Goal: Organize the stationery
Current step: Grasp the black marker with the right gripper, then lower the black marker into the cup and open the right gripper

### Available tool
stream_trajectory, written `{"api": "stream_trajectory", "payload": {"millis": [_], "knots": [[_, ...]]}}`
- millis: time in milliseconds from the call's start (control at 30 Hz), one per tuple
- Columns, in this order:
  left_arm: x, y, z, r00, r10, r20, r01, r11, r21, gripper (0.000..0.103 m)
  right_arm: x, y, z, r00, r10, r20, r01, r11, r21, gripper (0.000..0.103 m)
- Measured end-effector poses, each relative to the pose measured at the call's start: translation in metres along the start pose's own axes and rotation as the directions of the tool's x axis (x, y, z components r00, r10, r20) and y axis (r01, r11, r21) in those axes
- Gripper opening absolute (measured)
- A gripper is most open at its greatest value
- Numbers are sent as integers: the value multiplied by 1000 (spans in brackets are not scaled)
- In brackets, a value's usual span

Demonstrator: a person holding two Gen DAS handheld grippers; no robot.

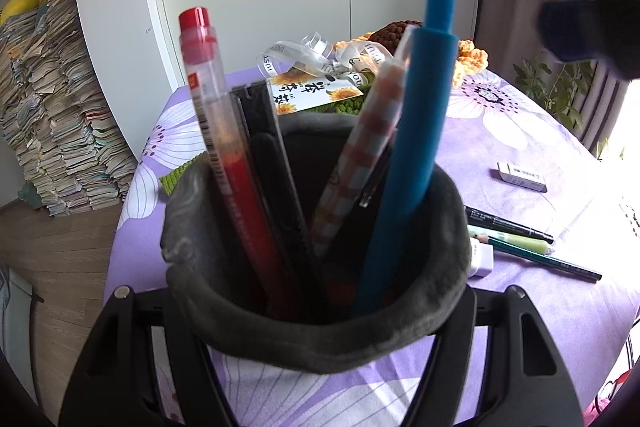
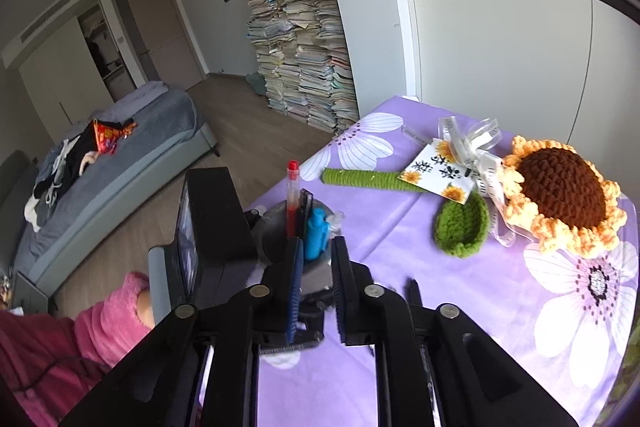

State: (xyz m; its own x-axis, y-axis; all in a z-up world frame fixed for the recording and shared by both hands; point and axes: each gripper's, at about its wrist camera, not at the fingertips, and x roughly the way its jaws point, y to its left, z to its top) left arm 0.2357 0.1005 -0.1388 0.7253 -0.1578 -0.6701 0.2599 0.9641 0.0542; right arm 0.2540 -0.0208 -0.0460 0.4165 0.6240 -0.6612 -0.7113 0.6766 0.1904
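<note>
My grippers are all black plastic: the right gripper [image 2: 316,291] has round silver screws and ribbed blue pads [image 2: 295,291]. Beside it, my fuzzy pink sleeve [image 2: 108,323] shows some bare skin.

The grey felt pen holder [image 1: 316,339] hides the lower ends of the red pen [image 1: 224,147], black ruler [image 1: 276,163], checked pen [image 1: 360,155] and blue pen [image 1: 412,147]. Beyond the left gripper [image 1: 320,367], upper right, a dark blue shape [image 1: 576,31] is too blurred to identify. The gripper's fingertips are hidden behind the holder.
</note>
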Motion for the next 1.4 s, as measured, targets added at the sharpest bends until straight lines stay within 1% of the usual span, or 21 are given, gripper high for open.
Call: {"api": "stream_trajectory", "payload": {"millis": [33,100,133,167,200,233,267,300,367,400,567,633,767,800,833,1000,1133,1167,1267,1300,1400], "knots": [[0,1,0,1000,-2,-3,2,1000,-4,68,-7,-4,-4,1000,3,-1,-3,1000,0,37],[0,4,0,1000,-6,-5,6,1000,-9,68,-20,-13,-13,1000,-17,9,17,1000,10,54],[0,4,0,1000,-6,-5,6,1000,-8,68,-27,-19,-19,999,-45,16,45,999,11,55],[0,4,-1,1000,-5,-4,5,1000,-6,68,-29,-25,-26,996,-91,-2,91,996,8,55],[-1,2,-2,1000,-4,-3,4,1000,-4,68,-27,-32,-32,989,-144,-45,144,990,6,55],[0,2,-2,1000,-3,-2,3,1000,-2,68,-21,-38,-38,976,-195,-96,197,980,5,55],[0,2,-2,1000,-3,-1,3,1000,-1,68,-14,-46,-46,958,-241,-154,244,970,6,55],[0,2,-2,1000,-3,-1,3,1000,0,68,-7,-53,-54,944,-265,-199,272,962,7,55],[0,2,-2,1000,-3,-1,3,1000,-1,68,3,-59,-65,927,-277,-251,285,958,-5,45],[0,2,-3,1000,-2,-1,2,1000,1,68,7,-60,-68,924,-274,-266,281,960,-13,38],[-3,1,-4,1000,0,-4,0,1000,11,68,22,-54,-71,928,-249,-277,237,968,-77,37],[-3,1,-5,1000,0,-5,1,1000,12,68,32,-52,-66,927,-249,-281,229,968,-101,29],[-3,2,-5,1000,-2,-5,2,1000,11,68,55,-51,-54,919,-240,-314,213,970,-118,24],[-3,2,-5,1000,-1,-5,1,1000,12,68,61,-51,-52,915,-238,-326,208,970,-124,17],[-3,1,-5,1000,0,-4,0,1000,14,68,67,-51,-51,912,-235,-335,203,971,-130,15],[-3,1,-5,1000,1,-4,-1,1000,14,68,89,-52,-44,904,-226,-364,180,971,-155,15],[-3,1,-5,1000,1,-5,-1,1000,15,68,106,-57,-44,883,-230,-410,173,970,-171,15],[-3,1,-5,1000,2,-3,-2,1000,15,68,107,-57,-42,887,-226,-402,170,970,-172,15],[-3,0,-5,1000,2,-1,-2,1000,18,68,114,-59,-34,881,-253,-399,196,964,-177,15],[-3,0,-6,1000,2,-1,-2,1000,20,68,116,-59,-32,883,-257,-393,205,964,-171,12],[-4,0,-6,1000,-3,-1,3,1000,17,68,118,-58,-27,892,-254,-374,214,966,-147,12]]}}
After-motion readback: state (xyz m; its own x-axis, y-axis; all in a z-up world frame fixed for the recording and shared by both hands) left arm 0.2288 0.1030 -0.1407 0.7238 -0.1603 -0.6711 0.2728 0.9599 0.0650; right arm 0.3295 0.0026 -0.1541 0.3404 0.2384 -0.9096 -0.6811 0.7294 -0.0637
